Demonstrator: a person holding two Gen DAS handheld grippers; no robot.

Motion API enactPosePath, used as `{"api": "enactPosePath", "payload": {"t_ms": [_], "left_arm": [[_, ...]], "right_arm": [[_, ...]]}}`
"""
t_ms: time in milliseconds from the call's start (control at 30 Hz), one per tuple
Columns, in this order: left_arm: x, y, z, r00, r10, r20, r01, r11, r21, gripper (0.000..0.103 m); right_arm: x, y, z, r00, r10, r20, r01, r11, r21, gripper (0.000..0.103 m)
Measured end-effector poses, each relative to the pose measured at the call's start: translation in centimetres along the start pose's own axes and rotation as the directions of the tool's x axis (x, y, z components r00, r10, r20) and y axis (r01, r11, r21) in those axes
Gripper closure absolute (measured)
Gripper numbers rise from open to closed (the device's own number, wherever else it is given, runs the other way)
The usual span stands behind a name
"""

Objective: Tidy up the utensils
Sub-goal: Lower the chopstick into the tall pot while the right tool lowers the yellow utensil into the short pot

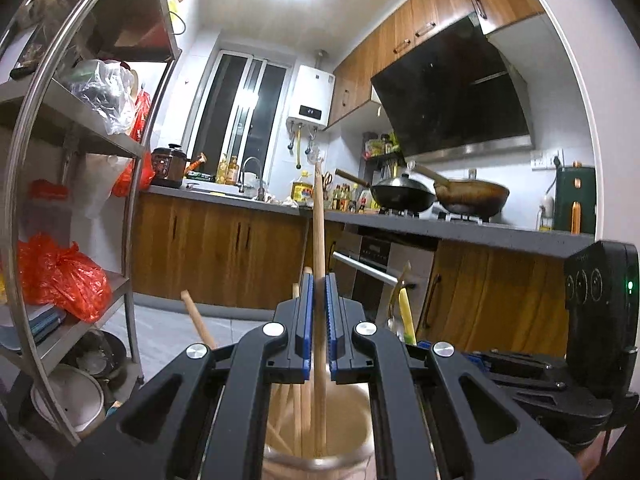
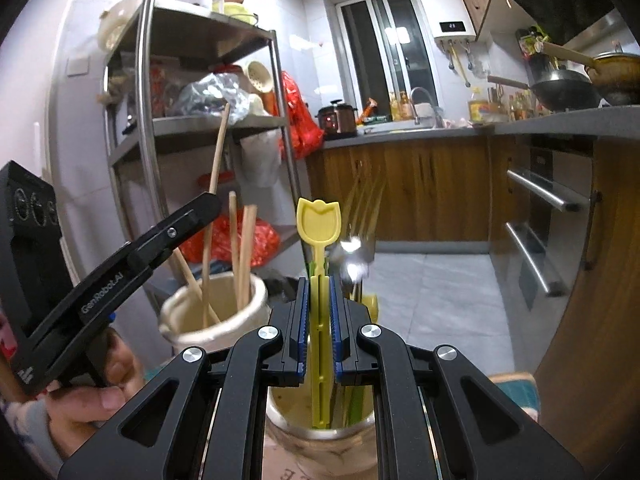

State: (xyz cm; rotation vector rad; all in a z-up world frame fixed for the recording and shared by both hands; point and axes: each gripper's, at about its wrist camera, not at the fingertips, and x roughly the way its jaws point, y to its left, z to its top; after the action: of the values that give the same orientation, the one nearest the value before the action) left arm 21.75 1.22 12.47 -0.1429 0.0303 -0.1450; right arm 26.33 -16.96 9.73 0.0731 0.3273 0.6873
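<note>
My left gripper [image 1: 319, 282] is shut on a long wooden stick [image 1: 319, 216] that stands with its lower end inside a cream holder [image 1: 360, 404] among several other wooden sticks. My right gripper [image 2: 319, 286] is shut on a yellow plastic spoon [image 2: 319, 220] with a tulip-shaped bowl, its lower end inside a second cup [image 2: 288, 424] directly below. That cup also holds metal utensils [image 2: 354, 254] and green and yellow handles. In the right wrist view the cream holder [image 2: 224, 328] stands at left, with the left gripper [image 2: 218, 202] above it.
A steel shelf rack [image 1: 136, 216] with red bags stands at left. The wooden counter [image 1: 224, 240] with sink lies ahead. Woks [image 1: 404, 194] sit on the stove at right. An oven with bar handles [image 2: 536, 192] is at right, tiled floor between.
</note>
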Motion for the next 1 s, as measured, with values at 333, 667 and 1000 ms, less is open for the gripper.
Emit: {"api": "enactPosePath", "payload": {"t_ms": [333, 667, 1000], "left_arm": [[0.1, -0.4, -2.0, 0.993, 0.052, -0.105, -0.047, 0.998, 0.051, 0.097], [0.4, -0.2, -2.2, 0.985, 0.1, -0.142, -0.089, 0.992, 0.084, 0.097], [0.4, -0.4, -2.2, 0.983, 0.111, -0.149, -0.098, 0.991, 0.094, 0.097]], "right_arm": [[-0.4, -0.4, -1.3, 0.998, -0.024, -0.054, 0.024, 1.0, 0.005, 0.092], [0.4, -0.2, -1.4, 0.995, -0.027, -0.095, 0.027, 1.0, -0.001, 0.092], [0.6, 0.1, -1.4, 0.993, -0.047, -0.107, 0.045, 0.999, -0.017, 0.092]]}}
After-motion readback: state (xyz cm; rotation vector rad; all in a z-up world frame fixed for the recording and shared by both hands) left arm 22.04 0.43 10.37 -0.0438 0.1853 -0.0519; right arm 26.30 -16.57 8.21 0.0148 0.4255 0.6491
